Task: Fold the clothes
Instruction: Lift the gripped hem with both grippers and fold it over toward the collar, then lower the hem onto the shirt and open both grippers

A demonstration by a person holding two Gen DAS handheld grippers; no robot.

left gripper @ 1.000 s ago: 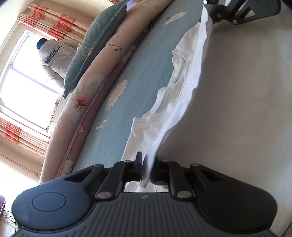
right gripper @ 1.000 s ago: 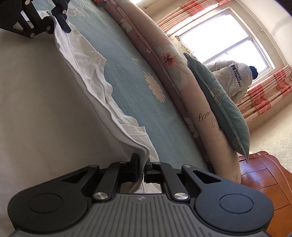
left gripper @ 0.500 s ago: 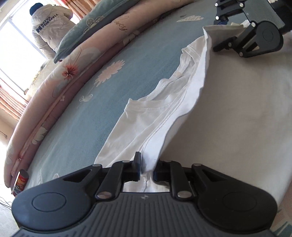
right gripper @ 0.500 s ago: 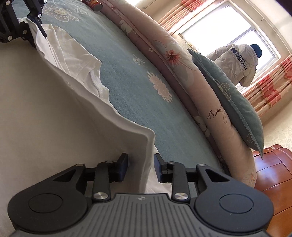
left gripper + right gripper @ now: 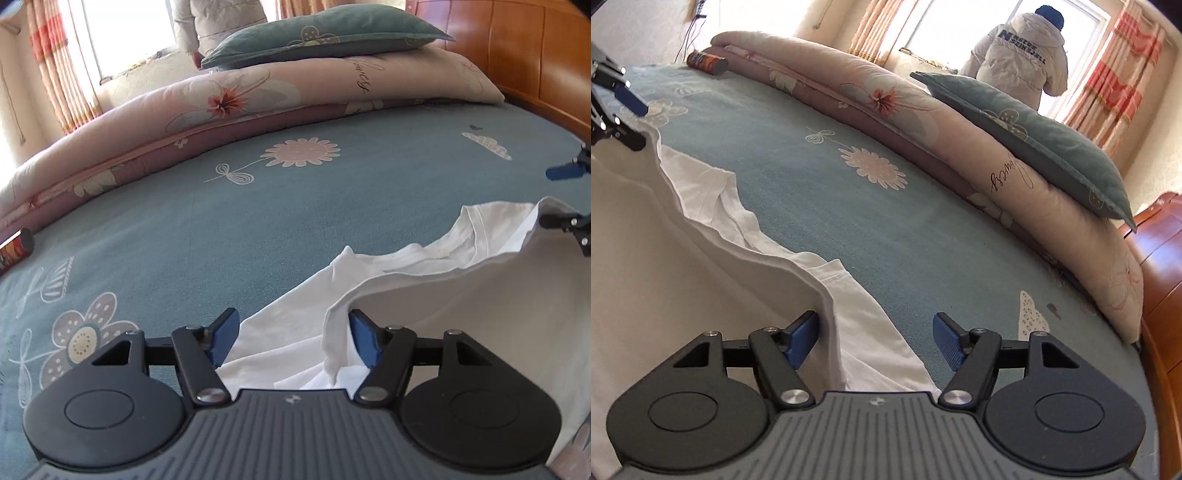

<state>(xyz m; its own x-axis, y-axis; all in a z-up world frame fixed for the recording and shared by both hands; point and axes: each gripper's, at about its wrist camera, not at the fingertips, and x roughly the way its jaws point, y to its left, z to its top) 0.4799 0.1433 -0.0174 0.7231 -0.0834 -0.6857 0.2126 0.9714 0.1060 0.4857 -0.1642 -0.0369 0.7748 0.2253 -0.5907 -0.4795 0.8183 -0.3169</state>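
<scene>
On the blue bed (image 5: 258, 229), a white shirt (image 5: 461, 295) lies part folded.
Both grippers are opening: the left gripper (image 5: 293, 341) and the right gripper (image 5: 873, 341) each have a fold of shirt between spread jaws, not pinched. A pink quilt (image 5: 886, 99) lies behind.

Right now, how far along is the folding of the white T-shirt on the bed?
Done: one fold looks made, with a white T-shirt edge brought over onto itself on the blue floral bedsheet. In hand: nothing; the left tongs and right tongs are opening, cloth loose between the pads. Left: the folded edge still stands rumpled, so flattening and probably further folds.
</scene>
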